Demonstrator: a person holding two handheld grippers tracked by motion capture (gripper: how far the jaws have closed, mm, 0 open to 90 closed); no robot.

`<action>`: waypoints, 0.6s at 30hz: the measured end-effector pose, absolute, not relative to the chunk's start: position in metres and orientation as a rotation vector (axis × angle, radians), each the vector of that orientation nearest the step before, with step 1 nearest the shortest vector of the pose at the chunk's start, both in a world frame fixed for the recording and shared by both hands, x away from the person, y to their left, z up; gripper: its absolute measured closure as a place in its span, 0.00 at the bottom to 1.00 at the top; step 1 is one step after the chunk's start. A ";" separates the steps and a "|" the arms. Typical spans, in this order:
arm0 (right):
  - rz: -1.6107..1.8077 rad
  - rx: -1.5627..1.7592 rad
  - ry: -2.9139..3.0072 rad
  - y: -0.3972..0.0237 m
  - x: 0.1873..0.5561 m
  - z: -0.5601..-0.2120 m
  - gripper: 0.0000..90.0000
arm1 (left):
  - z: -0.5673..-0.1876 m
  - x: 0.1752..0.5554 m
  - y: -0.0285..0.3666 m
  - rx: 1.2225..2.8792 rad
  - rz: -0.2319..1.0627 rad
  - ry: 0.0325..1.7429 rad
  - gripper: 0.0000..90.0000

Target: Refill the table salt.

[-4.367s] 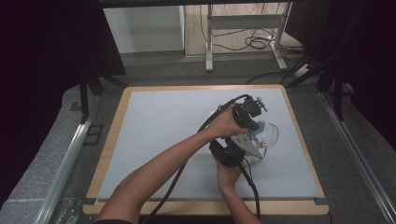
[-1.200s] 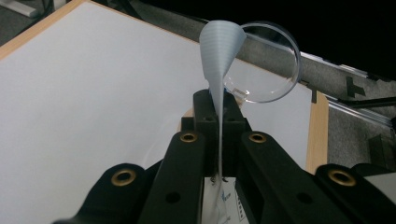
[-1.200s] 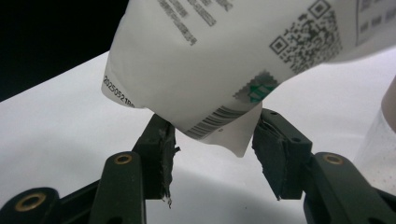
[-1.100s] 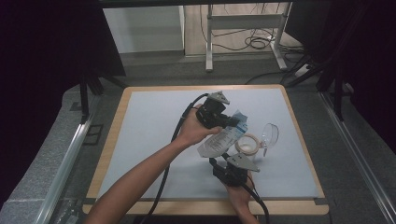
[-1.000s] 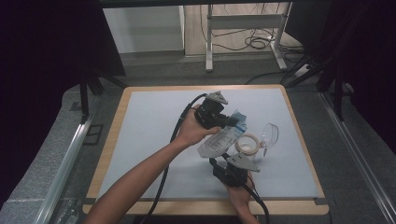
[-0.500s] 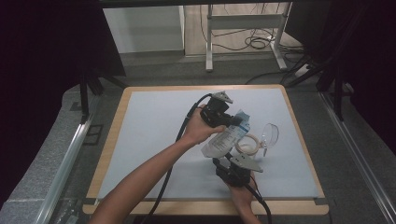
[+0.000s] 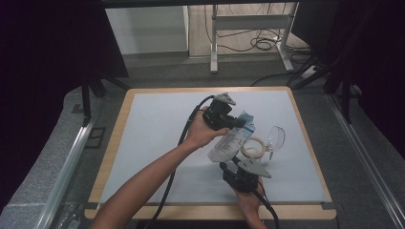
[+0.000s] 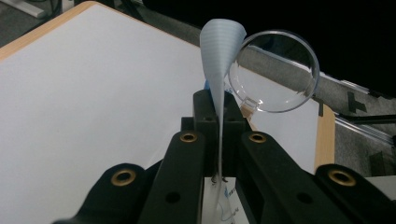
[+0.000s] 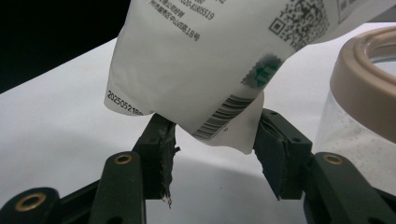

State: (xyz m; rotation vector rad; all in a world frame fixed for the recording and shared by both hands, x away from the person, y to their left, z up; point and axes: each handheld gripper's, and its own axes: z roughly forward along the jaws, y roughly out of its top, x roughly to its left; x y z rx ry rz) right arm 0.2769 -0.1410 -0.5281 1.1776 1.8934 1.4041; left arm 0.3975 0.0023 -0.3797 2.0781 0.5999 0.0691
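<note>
Pouch point(image 7: 228, 143) held over jar point(image 7: 251, 147), pour step likely.
Left gripper point(image 8: 218, 109) clamped on pouch top; right gripper point(image 9: 212, 140) spread around pouch bottom. Next: close, tip toward jar.

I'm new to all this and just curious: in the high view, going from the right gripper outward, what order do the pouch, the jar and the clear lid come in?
From the right gripper:
1. Pouch, just above it.
2. Jar, right of the pouch.
3. Clear lid, farthest right.

White barcode-printed pouch point(image 9: 219, 60); tan-rimmed jar point(image 9: 369, 93); black claws
</note>
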 end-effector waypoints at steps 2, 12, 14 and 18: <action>1.402 1.175 1.895 -0.141 0.276 -0.529 0.56 | -0.380 0.397 0.003 2.073 0.072 0.601 1.00; 1.414 1.165 1.924 -0.140 0.274 -0.530 0.54 | -0.379 0.395 0.016 2.044 0.077 0.611 1.00; 1.413 1.163 1.933 -0.141 0.272 -0.530 0.54 | -0.379 0.394 0.020 2.030 0.080 0.615 1.00; 1.428 1.168 1.941 -0.145 0.269 -0.529 0.54 | -0.378 0.394 0.028 2.002 0.079 0.628 1.00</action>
